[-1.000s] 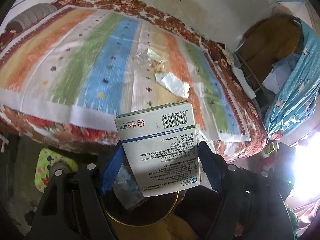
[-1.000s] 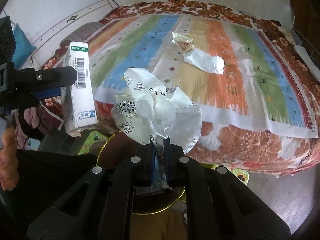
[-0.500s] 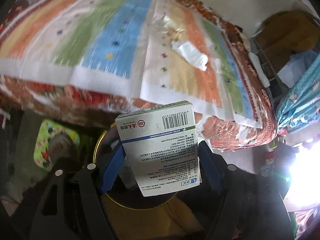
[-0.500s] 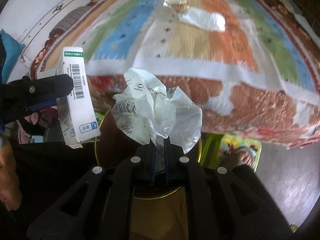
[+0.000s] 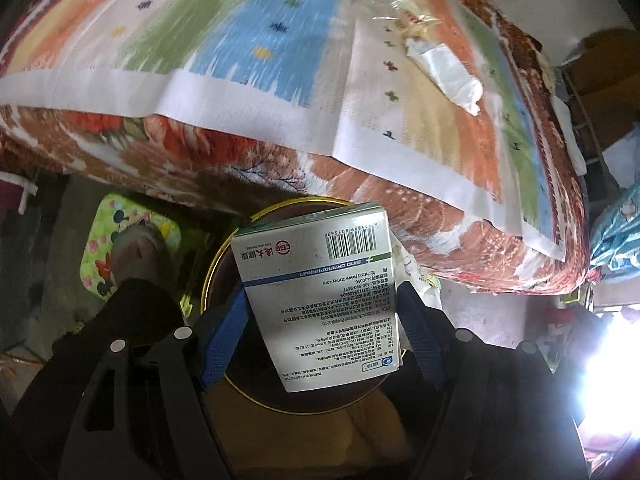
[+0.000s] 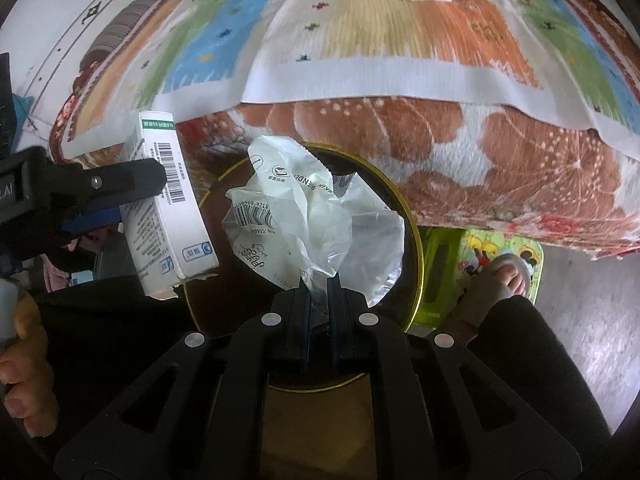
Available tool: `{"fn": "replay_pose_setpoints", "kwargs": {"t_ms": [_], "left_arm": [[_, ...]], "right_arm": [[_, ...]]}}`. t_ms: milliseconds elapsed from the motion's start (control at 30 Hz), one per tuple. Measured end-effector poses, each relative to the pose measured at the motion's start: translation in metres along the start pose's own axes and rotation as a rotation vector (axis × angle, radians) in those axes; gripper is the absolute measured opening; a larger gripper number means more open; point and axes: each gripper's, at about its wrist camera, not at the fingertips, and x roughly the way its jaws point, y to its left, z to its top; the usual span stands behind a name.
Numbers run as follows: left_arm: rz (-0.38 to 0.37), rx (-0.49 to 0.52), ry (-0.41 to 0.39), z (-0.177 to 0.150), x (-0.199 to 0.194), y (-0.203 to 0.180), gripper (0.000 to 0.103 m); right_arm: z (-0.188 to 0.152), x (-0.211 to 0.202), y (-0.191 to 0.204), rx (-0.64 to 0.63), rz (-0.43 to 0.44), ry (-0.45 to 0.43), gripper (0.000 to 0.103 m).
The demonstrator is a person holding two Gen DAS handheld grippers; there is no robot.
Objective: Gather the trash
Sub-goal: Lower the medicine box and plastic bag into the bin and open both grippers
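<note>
My left gripper (image 5: 320,320) is shut on a white medicine box (image 5: 320,296) with a green stripe and a barcode, held over a round bin with a gold rim (image 5: 208,280). The box also shows in the right wrist view (image 6: 168,208), at the left. My right gripper (image 6: 320,304) is shut on a crumpled white plastic bag (image 6: 312,224), held above the same gold-rimmed bin (image 6: 416,240). More trash lies on the bed: a white wrapper (image 5: 448,68) and a clear crinkled wrapper (image 5: 400,12).
A bed with a striped cover (image 6: 360,40) over a floral blanket (image 6: 520,160) fills the upper part of both views. A green cartoon mat (image 6: 504,256) and a sandalled foot (image 6: 500,280) lie right of the bin. A rack with clothes (image 5: 580,112) stands at right.
Both grippers have moved down and back from the bed with their loads. They now hang over the bin, which has come into full view below them.
</note>
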Motion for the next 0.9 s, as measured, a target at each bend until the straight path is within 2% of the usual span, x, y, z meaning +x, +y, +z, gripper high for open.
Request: {"fn": "replay_pose_setpoints", "kwargs": {"t_ms": [367,433,500,633,767,833,900], "left_arm": [[0.044,-0.037,0.038,0.016,0.02,-0.002,0.074],[0.062,-0.028,0.053,0.018,0.025,-0.005,0.075],[0.072,-0.026,0.07,0.019,0.029,-0.005,0.084],[0.08,-0.036,0.07,0.029,0.029,-0.003,0.086],[0.054,-0.063,0.038,0.045,0.02,-0.001,0.087],[0.044,-0.071,0.016,0.053,0.014,-0.001,0.087],[0.025,-0.084,-0.002,0.06,0.011,-0.001,0.087]], "right_arm": [[0.011,0.023,-0.004,0.065,0.04,0.04,0.009],[0.013,0.027,-0.006,0.078,0.051,0.052,0.017],[0.014,0.03,-0.008,0.093,0.059,0.061,0.024],[0.018,0.028,-0.015,0.122,0.06,0.061,0.035],[0.029,0.016,-0.017,0.132,0.077,0.027,0.041],[0.038,0.005,-0.017,0.125,0.086,-0.006,0.047],[0.047,-0.006,-0.017,0.112,0.083,-0.038,0.049]]}}
